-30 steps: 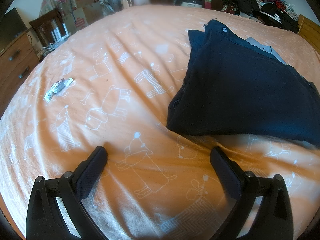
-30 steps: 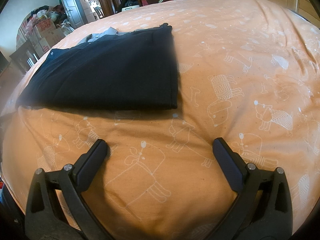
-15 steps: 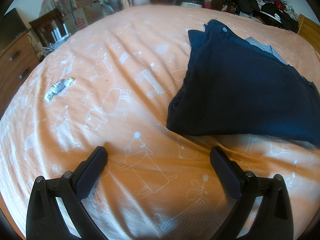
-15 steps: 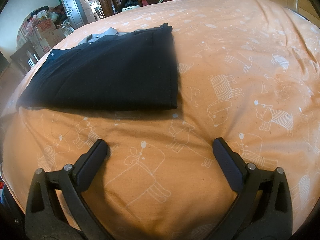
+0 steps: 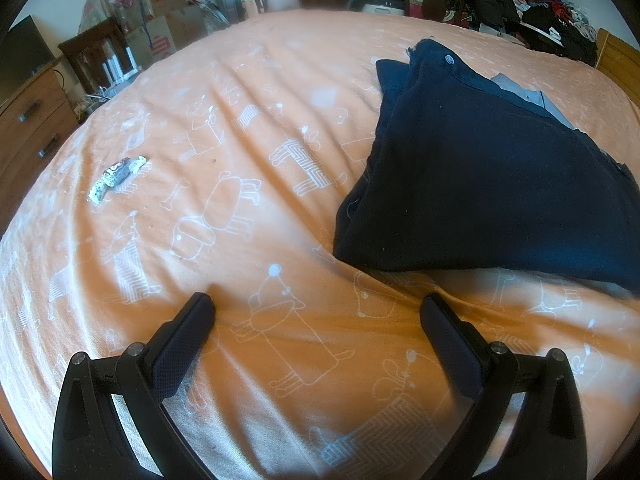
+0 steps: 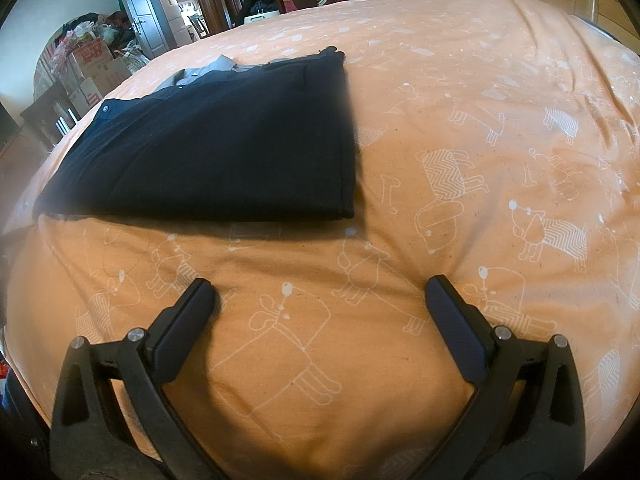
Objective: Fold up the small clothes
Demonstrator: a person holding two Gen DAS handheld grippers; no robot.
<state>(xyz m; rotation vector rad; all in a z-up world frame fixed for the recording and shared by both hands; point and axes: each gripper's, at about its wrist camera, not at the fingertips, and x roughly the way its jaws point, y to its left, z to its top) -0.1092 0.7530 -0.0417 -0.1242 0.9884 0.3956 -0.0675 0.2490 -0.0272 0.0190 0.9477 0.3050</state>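
Folded navy knit garment lies flat on wrinkled orange bedsheet.

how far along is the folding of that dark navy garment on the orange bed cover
Looks done: the dark navy garment lies folded into a flat rectangle on the orange animal-print bed cover, a grey layer showing at its far edge. In hand: nothing; the left gripper and right gripper are open, short of it. Left: perhaps another fold; no other bedtop clothes visible.

Foil wrapper on orange sheet; wooden dresser, cardboard boxes behind.
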